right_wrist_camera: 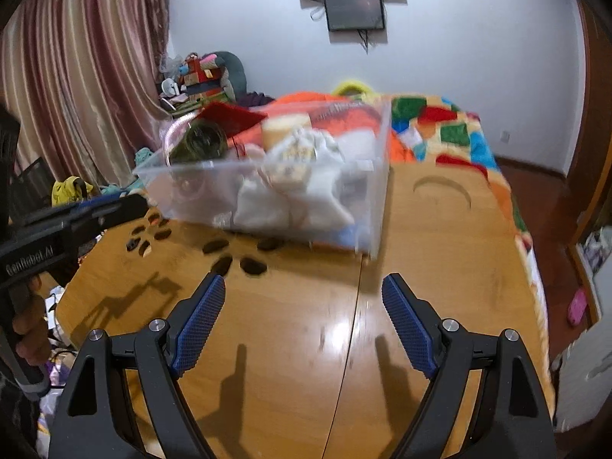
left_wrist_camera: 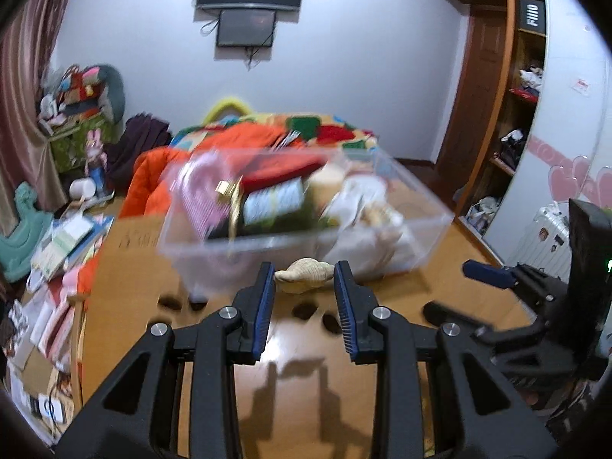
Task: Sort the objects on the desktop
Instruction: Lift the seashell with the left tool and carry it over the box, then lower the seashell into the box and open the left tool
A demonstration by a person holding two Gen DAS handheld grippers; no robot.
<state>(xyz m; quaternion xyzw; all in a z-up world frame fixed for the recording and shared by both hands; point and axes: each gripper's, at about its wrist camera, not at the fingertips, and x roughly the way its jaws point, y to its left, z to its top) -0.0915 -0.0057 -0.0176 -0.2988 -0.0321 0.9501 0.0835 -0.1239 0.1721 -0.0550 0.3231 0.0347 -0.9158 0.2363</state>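
Cream and ribbed, a seashell (left_wrist_camera: 305,272) sits pinched between the blue pads of the left gripper (left_wrist_camera: 305,279), whose jaws stand narrowed onto its two sides, holding it above the wooden table (left_wrist_camera: 313,390) just in front of the clear plastic bin (left_wrist_camera: 405,199). The bin stands on the table, crowded with white cloth bags, a red book and a pink pouch; its contents are blurred. The right gripper (right_wrist_camera: 302,315) hovers over bare tabletop with its jaws spread wide and nothing between them, the bin a little beyond its fingertips.
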